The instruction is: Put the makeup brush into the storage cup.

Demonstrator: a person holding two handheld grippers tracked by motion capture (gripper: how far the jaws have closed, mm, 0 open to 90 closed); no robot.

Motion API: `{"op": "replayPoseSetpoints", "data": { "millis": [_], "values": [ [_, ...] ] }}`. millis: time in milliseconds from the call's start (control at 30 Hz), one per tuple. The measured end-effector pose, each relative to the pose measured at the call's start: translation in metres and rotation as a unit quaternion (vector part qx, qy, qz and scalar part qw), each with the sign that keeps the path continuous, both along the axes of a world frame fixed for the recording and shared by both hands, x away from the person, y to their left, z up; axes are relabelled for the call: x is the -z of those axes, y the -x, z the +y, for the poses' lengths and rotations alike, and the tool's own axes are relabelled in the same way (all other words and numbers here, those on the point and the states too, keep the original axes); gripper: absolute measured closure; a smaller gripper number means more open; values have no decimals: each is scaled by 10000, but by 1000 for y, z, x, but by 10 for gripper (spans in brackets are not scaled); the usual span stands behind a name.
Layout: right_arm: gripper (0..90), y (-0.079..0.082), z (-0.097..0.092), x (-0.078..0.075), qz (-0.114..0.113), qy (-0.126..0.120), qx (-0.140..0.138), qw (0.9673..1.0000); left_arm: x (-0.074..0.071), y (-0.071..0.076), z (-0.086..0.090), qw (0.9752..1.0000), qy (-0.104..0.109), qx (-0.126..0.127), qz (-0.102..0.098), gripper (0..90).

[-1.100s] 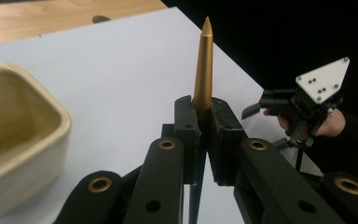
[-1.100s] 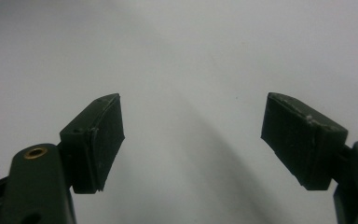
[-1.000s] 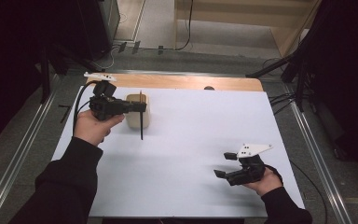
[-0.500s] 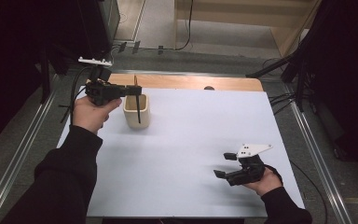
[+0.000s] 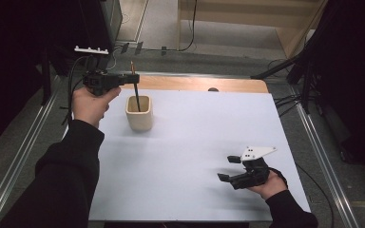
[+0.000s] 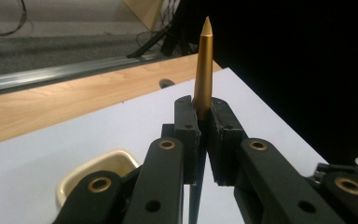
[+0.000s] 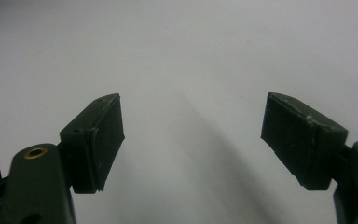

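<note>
While clamped tight on a gold-and-black pen (image 6: pixel 203 70), left gripper (image 5: pixel 132 79) held above the far-left part of the white table sheet (image 5: pixel 195 142), out past the left hand (image 5: pixel 91 103). Pen upright, pinched near its upper half between both black pads (image 6: pixel 186 126), gold tapered end pointing up, dark lower shaft dropping straight down. Seen from the high view, lower tip of the pen (image 5: pixel 136 92) inside the mouth of the cream pen cup (image 5: pixel 139 114); cannot tell whether touching the bottom or hanging free. Cup standing upright on the sheet, just right of the left hand, near the bare wooden strip (image 5: pixel 195 84) at the table's far edge. Same cup's rim (image 6: pixel 98 168) visible low and left of the jaws in the left gripper view, with a small dark spot (image 6: pixel 166 83) on the wooden strip beyond.

Right gripper (image 5: pixel 229 168) at the near-right part of the sheet, well apart from cup and pen, held in the right hand (image 5: pixel 266 183), grey three-cornered plate (image 5: pixel 257 152) on top. Jaws spread wide, nothing between them; both pads (image 7: pixel 98 140) over plain white sheet in the right gripper view.
</note>
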State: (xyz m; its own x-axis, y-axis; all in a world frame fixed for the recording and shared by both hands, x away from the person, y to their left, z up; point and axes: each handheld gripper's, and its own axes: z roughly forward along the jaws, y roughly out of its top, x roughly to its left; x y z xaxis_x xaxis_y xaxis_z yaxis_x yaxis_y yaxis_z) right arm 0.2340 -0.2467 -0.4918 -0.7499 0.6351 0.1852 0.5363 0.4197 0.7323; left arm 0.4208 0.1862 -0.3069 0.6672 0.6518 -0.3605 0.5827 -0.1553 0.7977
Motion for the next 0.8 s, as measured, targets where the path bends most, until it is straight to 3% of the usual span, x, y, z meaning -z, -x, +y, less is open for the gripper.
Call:
{"op": "replayPoseSetpoints", "data": {
  "millis": [533,800],
  "values": [
    [217,-1,2,1,52,10,-40,10000,20,-22,-2,9985,-265,-410,-247,834],
    [217,0,2,0,42,-4,-44,10000,34,-30,-7,9981,-324,-442,-263,834]
  ]
}}
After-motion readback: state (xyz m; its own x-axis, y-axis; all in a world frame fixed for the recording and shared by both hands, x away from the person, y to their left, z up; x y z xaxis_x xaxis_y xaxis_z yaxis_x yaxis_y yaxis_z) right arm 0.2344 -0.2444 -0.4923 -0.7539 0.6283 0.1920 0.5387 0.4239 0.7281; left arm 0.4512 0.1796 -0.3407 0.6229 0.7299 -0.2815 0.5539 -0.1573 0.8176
